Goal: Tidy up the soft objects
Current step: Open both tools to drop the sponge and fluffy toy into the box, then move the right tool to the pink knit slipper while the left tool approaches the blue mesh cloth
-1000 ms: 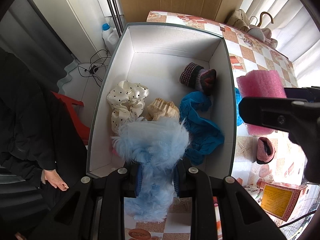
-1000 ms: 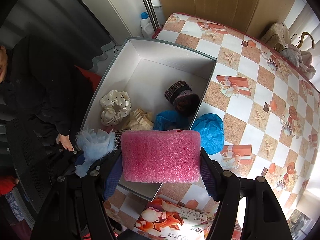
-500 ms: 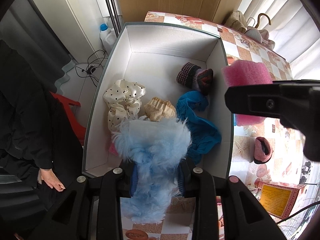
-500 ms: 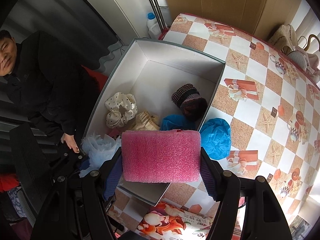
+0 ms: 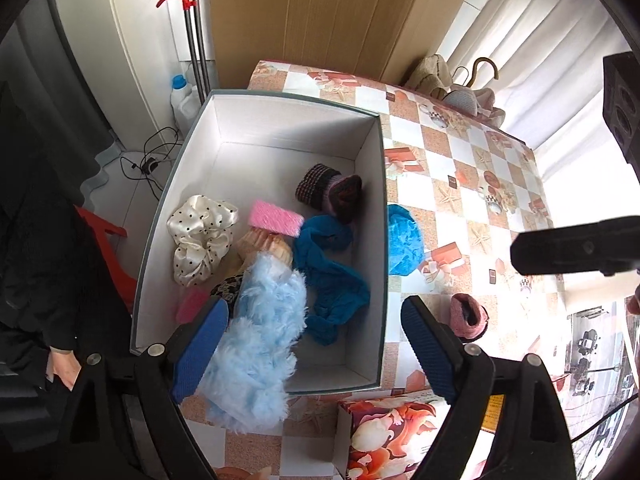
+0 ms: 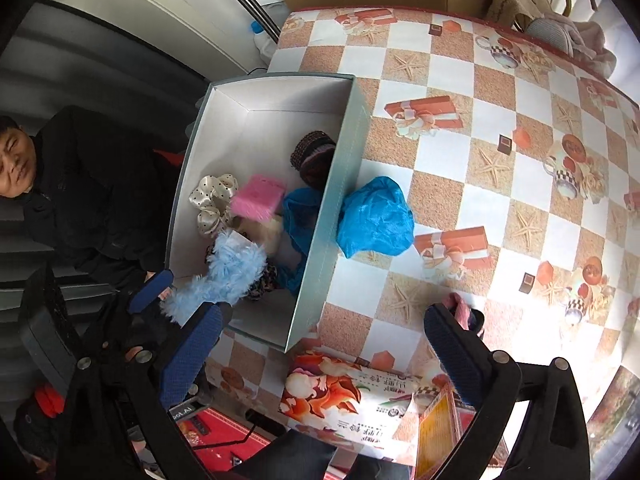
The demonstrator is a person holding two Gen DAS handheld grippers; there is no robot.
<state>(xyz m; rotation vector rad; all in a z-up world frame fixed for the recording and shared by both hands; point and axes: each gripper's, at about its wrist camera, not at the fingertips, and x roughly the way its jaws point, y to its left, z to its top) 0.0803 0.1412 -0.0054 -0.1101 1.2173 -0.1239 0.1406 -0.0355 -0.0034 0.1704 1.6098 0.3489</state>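
A white box point(image 5: 372, 184) point(image 6: 344, 148) on the checkered table holds several soft items. A pink foam sponge point(image 5: 275, 219) point(image 6: 256, 198) lies in it on a cream item, beside a polka-dot scrunchie point(image 5: 200, 232) and a blue cloth point(image 5: 328, 264). A fluffy light-blue item point(image 5: 260, 344) point(image 6: 224, 276) hangs over the box's near edge, touching my left gripper's left finger. My left gripper point(image 5: 316, 340) is open. My right gripper point(image 6: 320, 352) is open and empty above the table right of the box.
A blue cloth bundle point(image 6: 374, 218) point(image 5: 404, 240) lies on the table against the box's right wall. A small pink knit item point(image 5: 468, 316) point(image 6: 460, 312) sits near the front. A floral tissue box point(image 6: 348, 396) stands at the front edge. A person point(image 6: 60, 192) sits left.
My right gripper opened and dropped the pink sponge into the box, then moved right. My left gripper opened and let go of the fluffy blue item.
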